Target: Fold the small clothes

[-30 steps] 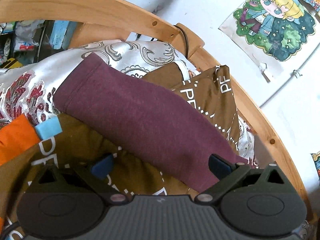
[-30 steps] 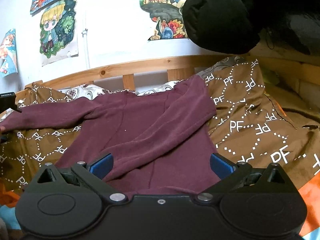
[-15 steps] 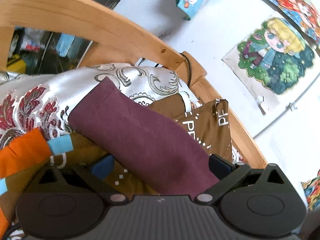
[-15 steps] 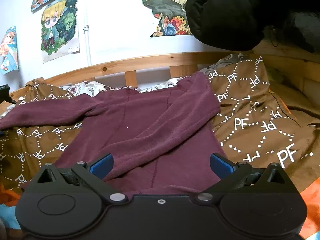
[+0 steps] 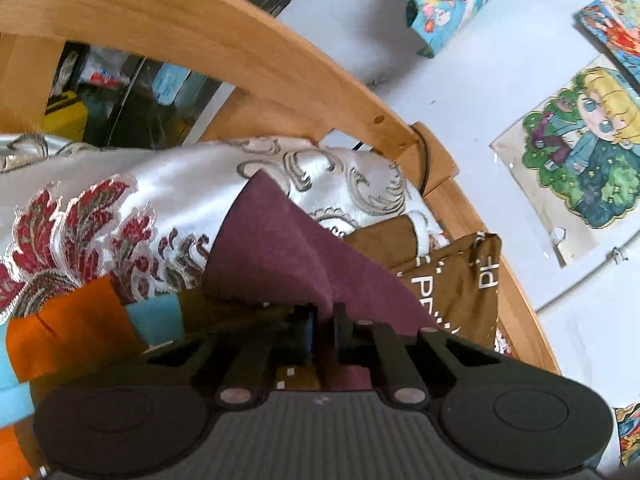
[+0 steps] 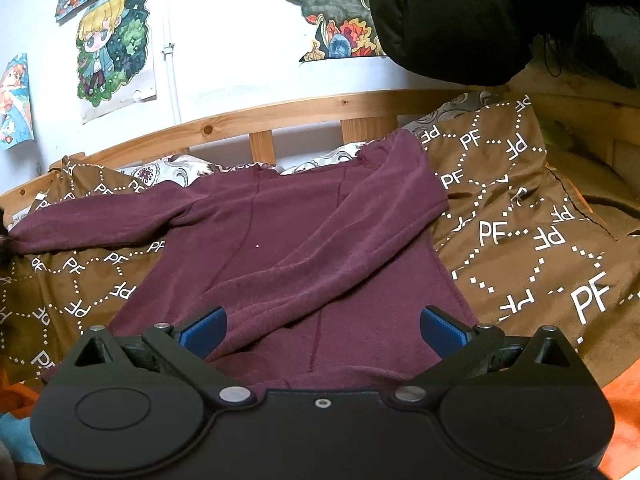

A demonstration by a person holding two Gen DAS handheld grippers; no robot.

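Two claws are at work on one maroon sweater, which lies spread on a brown blanket printed with white letters and dotted lines, up against the wooden bed rail. The left claw has just been closing, and its jaws are now pinched tight on the end of the left sleeve, the fabric bunching into a soft ridge where they bite; I'd say that grip is there so the sleeve can be carried across the body for the next fold. Over on the other side, the right claw hovers with its blue pads standing wide, nothing between them, low over the hem, as if waiting its turn. The right sleeve already lies folded diagonally over the chest, so the job looks partly along. That sweater is a thick, fuzzy knit with raised seams, limp and heavy-looking, likely to drape rather than hold a crease. Beneath the pinched cuff, a shiny silver quilt with red and grey scrollwork looks slippery, and an orange cloth peeks out beside it.
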